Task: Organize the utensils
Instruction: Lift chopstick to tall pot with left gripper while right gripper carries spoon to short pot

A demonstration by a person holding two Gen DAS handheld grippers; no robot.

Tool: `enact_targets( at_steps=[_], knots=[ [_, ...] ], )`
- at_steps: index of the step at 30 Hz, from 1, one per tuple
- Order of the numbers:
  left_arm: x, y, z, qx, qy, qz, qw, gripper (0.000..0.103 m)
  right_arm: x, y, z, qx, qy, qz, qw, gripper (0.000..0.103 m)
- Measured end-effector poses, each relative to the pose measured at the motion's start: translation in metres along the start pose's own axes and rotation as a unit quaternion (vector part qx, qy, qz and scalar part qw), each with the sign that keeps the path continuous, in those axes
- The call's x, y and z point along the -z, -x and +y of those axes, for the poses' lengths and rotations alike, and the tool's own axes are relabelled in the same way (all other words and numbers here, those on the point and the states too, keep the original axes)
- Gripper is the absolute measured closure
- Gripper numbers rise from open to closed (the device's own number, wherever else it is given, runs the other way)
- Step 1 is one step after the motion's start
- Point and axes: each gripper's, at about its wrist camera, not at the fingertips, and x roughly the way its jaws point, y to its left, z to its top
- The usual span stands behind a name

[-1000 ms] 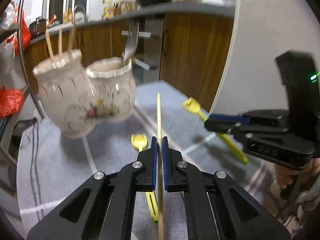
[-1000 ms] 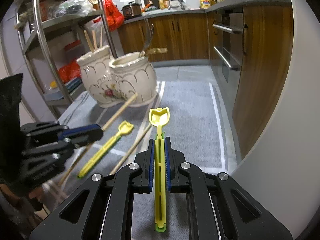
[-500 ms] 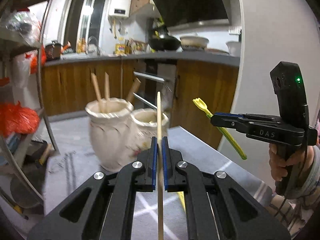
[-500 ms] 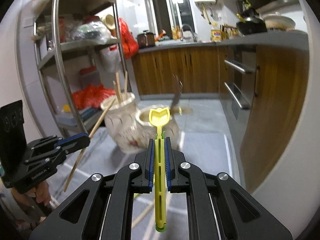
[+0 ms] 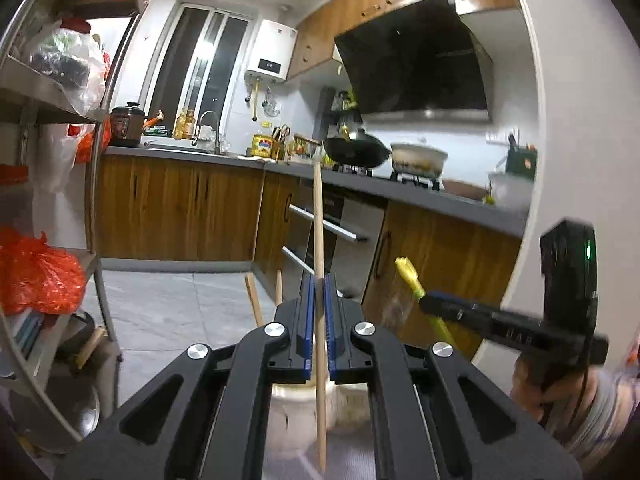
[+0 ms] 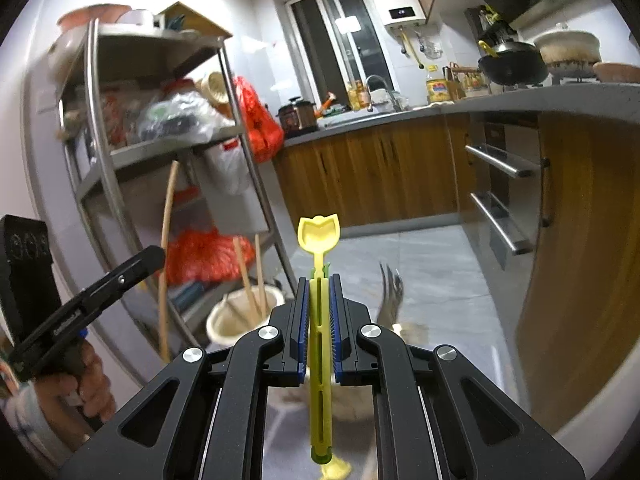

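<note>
1. Utensils are held in both tongs: the left tongs (image 5: 319, 280) are clamped on a wooden chopstick (image 5: 319, 216) that stands upright, and the right tongs (image 6: 319, 280) are clamped on a yellow spoon (image 6: 319, 232) with its scoop end up.
2. Left wrist view shows the chopstick's lower end hanging in front of two white jars, the left jar (image 5: 286, 416) and the right jar (image 5: 352, 406), both mostly hidden behind the tongs; two more stick tips (image 5: 254, 298) rise behind.
3. Same view shows the right tongs from the side, off to the right, with the spoon tilted and blurred.
4. Right wrist view alone shows the open mouth of the left jar, with chopsticks (image 6: 252, 280) leaning inside, and a blurred metal fork (image 6: 390, 292) rising from the jar beside it.
5. Right wrist view also shows the left tongs at the left edge, holding the chopstick upright before a metal shelf (image 6: 120, 152).
</note>
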Motion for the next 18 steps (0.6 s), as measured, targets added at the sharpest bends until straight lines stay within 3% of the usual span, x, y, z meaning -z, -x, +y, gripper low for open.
enact_targets(
  at_steps=[8,18],
  knots=[
    [-0.014,-0.031,0.007,-0.017,0.013,-0.024,0.9995,0.098,-0.005,-0.037,-0.001,-0.007,-0.002,-0.007,1.000,0.092],
    [-0.019,-0.026,0.012,-0.012,0.015,-0.043,0.9989,0.098,-0.001,-0.055,0.001,-0.014,-0.003,-0.013,1.000,0.092]
  ],
)
